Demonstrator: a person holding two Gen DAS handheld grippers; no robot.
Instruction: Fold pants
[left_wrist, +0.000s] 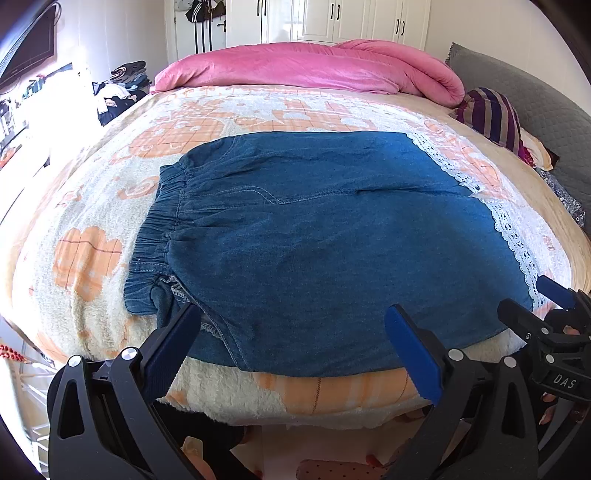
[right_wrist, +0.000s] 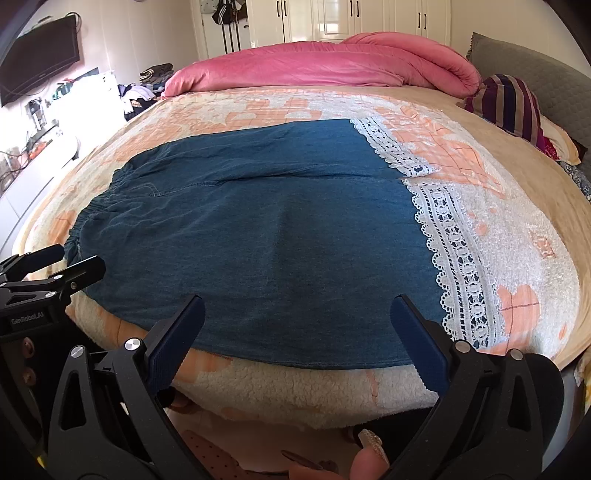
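Nearest the cameras: left claw (left_wrist: 291, 350) spread wide, blue pads apart, gripping nothing, hovering at the near edge of the bed (left_wrist: 258, 398) over the waistband-side hem. Right claw (right_wrist: 297, 341) likewise gaping and empty, poised over the near hem closer to the lace end. Each claw also glimpsed at the edge of the other's view, just beside the fabric.

Just beyond: denim pants (left_wrist: 314, 236) lying flat across a fluffy cream-and-orange blanket (left_wrist: 88, 258), elastic waistband (left_wrist: 162, 221) to the left, white lace cuffs (right_wrist: 454, 251) to the right, both legs side by side with a seam line running between them. Near leg close to the mattress edge.

Judged step: start of the fold, cloth spread but nothing doubled over yet. Next move likely calling for both claws to pinch the near long edge, lift it, and carry it over onto the far leg, keeping edges matched.

Farther back: rolled pink duvet (left_wrist: 314, 66), striped pillow (right_wrist: 509, 103), white wardrobe doors (left_wrist: 332, 18)
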